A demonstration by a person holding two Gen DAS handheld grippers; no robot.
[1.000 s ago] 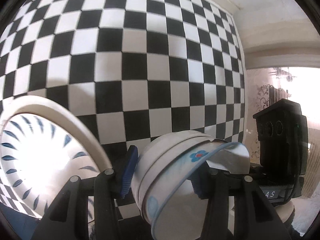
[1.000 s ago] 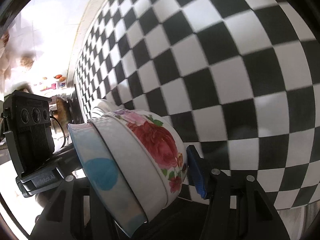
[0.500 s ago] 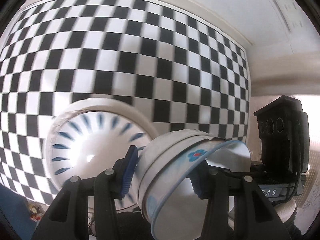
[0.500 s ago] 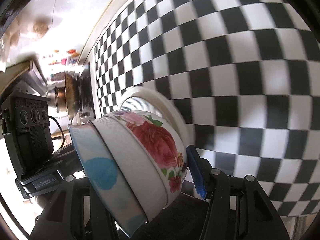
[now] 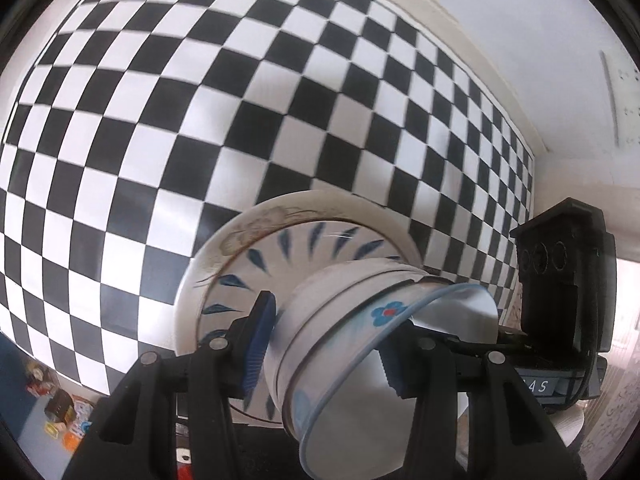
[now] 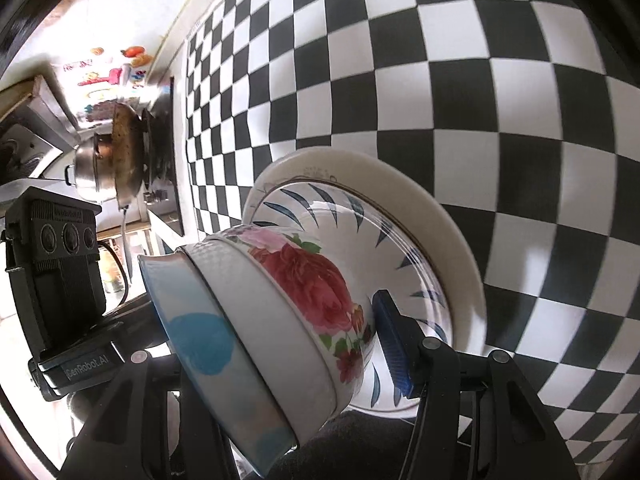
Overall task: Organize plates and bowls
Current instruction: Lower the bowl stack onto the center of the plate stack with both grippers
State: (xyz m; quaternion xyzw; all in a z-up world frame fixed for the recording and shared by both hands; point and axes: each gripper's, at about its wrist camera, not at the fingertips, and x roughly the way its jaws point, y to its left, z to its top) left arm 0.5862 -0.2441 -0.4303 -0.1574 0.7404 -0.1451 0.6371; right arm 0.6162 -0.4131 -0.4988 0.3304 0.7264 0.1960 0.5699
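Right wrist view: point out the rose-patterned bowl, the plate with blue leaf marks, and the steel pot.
Rose-patterned bowl [image 6: 308, 280], right wrist view: on its painted red rose.
Plate with blue leaf marks [image 6: 340, 212], right wrist view: on its patterned inner face.
Steel pot [image 6: 86, 170], right wrist view: on its shiny side wall.

Daylight is flooding in from the window side, blowing out the right edge of the left view and the upper left of the right view. Glare is glinting on the plates [image 5: 304, 240]. Fisheye is bending the checkered cloth [image 6: 440, 80], and motion blur is softening its squares.
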